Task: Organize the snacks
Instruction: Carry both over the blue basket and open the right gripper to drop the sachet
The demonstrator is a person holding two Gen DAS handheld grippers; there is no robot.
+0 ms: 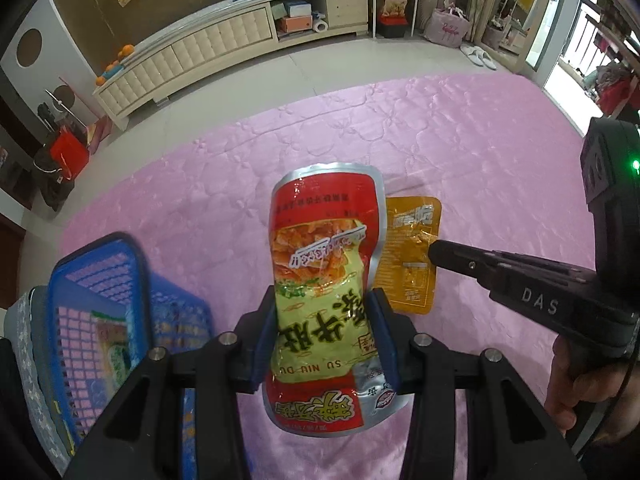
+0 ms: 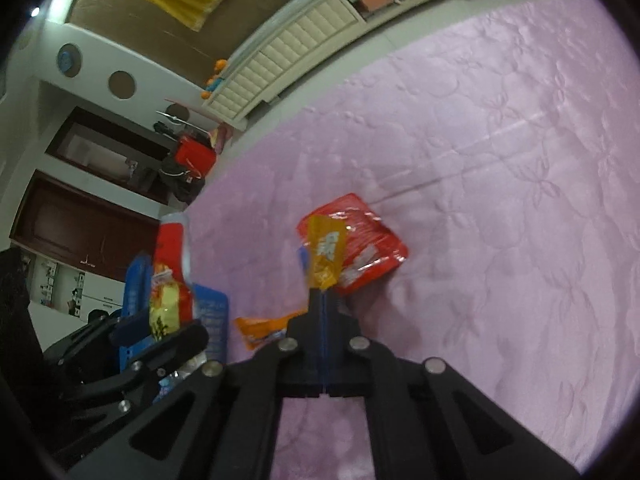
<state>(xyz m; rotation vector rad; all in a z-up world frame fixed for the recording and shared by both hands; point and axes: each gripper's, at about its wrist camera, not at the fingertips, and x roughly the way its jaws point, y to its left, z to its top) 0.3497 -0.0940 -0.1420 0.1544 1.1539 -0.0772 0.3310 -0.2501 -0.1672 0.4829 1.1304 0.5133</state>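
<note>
Left wrist view: the left gripper (image 1: pixel 326 340) clamps the red-and-yellow foil snack pouch (image 1: pixel 324 280); it should lower squarely into the blue plastic mesh basket (image 1: pixel 100 280). The right gripper (image 2: pixel 325 292) fingers pinch the flat orange snack packet (image 2: pixel 326 254).

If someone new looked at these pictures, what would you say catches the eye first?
First the red and yellow snack pouch, held upright in the left gripper over the pink quilt. Next the small yellow packet, pinched in the right gripper, with a red pack lying behind it. The blue basket stands left.
</note>
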